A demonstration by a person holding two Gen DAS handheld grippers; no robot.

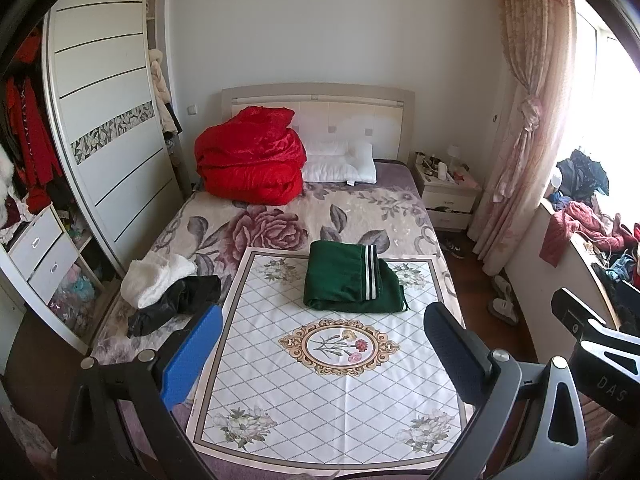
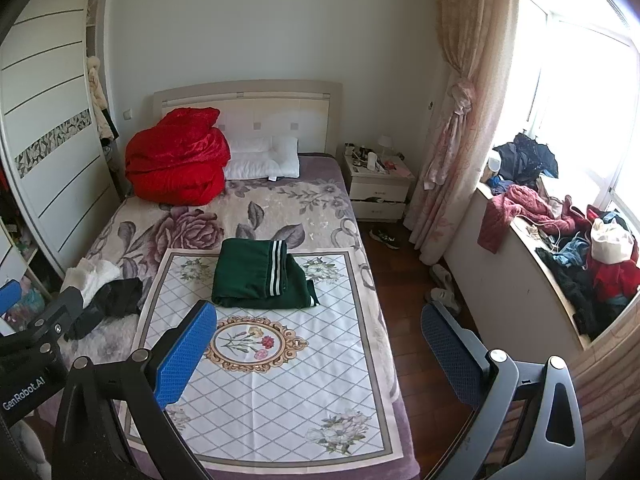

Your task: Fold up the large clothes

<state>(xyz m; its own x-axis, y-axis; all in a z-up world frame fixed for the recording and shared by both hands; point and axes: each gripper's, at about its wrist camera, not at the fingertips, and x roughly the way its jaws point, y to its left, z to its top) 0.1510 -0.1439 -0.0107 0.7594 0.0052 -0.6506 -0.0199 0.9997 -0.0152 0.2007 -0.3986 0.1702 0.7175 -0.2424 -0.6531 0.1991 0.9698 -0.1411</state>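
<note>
A folded dark green garment (image 1: 352, 278) (image 2: 258, 274) with white stripes lies on a white patterned cloth (image 1: 320, 384) (image 2: 272, 384) spread over the bed's near half. A white fluffy garment (image 1: 154, 276) (image 2: 94, 274) and a black garment (image 1: 176, 304) (image 2: 108, 304) lie crumpled at the bed's left edge. My left gripper (image 1: 324, 352) hovers open above the cloth, well short of the green garment, holding nothing. My right gripper (image 2: 320, 354) is also open and empty, over the bed's right edge. The right gripper's body (image 1: 592, 340) shows at the right of the left wrist view.
A red quilt (image 1: 250, 156) and white pillows (image 1: 340, 164) sit at the headboard. A wardrobe (image 1: 104, 128) stands left, a nightstand (image 2: 378, 188) and curtain (image 2: 460, 120) right. Clothes are heaped on the window ledge (image 2: 560, 240). Shoes (image 2: 444, 288) lie on the wooden floor.
</note>
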